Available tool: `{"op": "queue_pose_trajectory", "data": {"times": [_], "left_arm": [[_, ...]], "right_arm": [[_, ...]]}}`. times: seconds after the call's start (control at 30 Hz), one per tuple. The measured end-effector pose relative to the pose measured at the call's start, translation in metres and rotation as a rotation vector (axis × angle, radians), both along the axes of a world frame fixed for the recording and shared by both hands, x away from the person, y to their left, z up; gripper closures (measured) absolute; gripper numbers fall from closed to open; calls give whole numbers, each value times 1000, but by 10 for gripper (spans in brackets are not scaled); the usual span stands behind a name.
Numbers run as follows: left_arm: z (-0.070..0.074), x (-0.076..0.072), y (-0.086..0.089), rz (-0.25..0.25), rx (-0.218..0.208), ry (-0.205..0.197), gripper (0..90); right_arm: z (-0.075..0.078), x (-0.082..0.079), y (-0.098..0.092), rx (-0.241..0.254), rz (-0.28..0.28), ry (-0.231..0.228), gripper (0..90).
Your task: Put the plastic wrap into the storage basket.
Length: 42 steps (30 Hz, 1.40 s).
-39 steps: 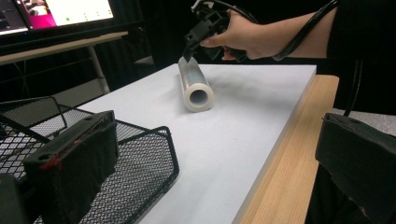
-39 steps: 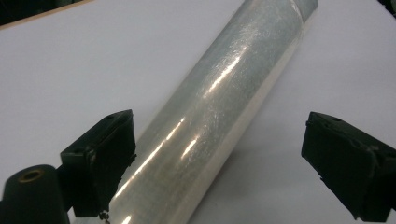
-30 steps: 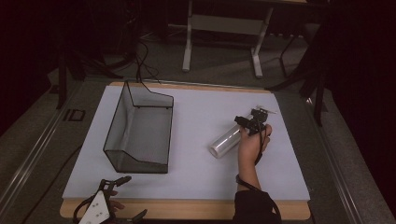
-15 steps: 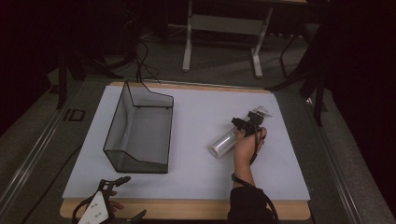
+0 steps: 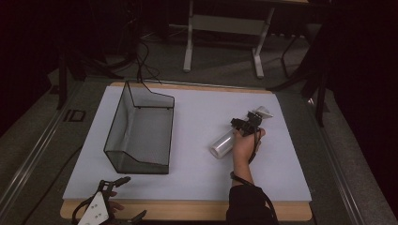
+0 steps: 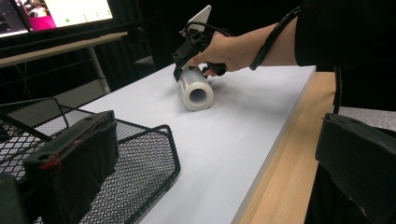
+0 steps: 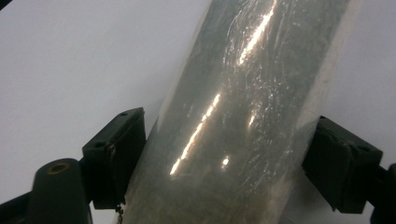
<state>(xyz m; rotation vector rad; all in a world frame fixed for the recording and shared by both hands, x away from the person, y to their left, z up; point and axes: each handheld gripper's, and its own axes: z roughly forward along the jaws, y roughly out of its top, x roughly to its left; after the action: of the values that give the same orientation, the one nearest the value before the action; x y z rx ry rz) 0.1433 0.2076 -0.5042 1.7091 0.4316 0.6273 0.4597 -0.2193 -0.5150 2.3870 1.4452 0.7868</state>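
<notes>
A roll of clear film (image 5: 223, 143) lies on the white table top, right of centre, one open end facing the left gripper view (image 6: 196, 91). My right gripper (image 5: 241, 126) points down over the far half of the roll. Its jaws have just been closing, with the roll (image 7: 243, 116) between them. Both pads (image 7: 116, 154) now press on the roll's sides. My left gripper (image 5: 133, 197) rests at the table's near left edge, its jaws wide apart (image 6: 219, 135) with nothing between them.
A black wire mesh basket (image 5: 119, 122) stands left of centre, empty, its near corner close to the left gripper (image 6: 140, 158). A wooden strip (image 5: 187, 211) runs along the table's near edge. A lit monitor (image 6: 60, 14) stands beyond the table.
The right hand has sunk a little onto the roll. The roll and the left gripper stay where they were.
</notes>
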Motion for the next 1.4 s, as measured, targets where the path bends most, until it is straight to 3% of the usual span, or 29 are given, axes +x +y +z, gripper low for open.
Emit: {"op": "queue_pose_trajectory", "data": {"times": [0.33,0.5,0.53,0.57,0.6,0.63,0.73,0.8,1.1,1.17,1.2,1.23,1.27,1.3,1.4], "left_arm": [[0,0,0,5,0,-2,0],[1,0,0,7,-4,-3,0],[1,0,0,7,-4,-3,0],[1,0,0,8,-4,-4,0],[1,0,0,8,-5,-4,0],[1,0,0,8,-4,-5,0],[1,0,0,9,-4,-5,0],[1,0,0,9,-4,-4,0],[0,0,-1,12,-3,-3,0],[0,1,-2,11,-3,-1,0],[0,1,-2,9,-3,-4,0],[0,1,-2,9,-3,-4,0],[0,0,-2,10,-2,-6,0],[0,0,-2,10,-2,-6,0],[0,0,-2,10,-4,-3,0]], "right_arm": [[5,3,-3,32,25,46,231],[11,6,6,-21,138,74,301],[11,6,6,-21,138,74,301],[12,7,9,-42,176,80,316],[15,8,17,-102,249,95,324],[15,8,20,-126,278,100,324],[17,8,24,-149,348,122,325],[18,8,27,-198,427,138,326],[24,-3,33,-378,744,144,327],[26,-4,34,-395,766,148,326],[35,-9,35,-439,841,125,326],[35,-9,35,-439,841,125,326],[40,-14,35,-460,903,103,326],[40,-14,35,-460,903,103,326],[45,-20,31,-463,979,84,326]]}}
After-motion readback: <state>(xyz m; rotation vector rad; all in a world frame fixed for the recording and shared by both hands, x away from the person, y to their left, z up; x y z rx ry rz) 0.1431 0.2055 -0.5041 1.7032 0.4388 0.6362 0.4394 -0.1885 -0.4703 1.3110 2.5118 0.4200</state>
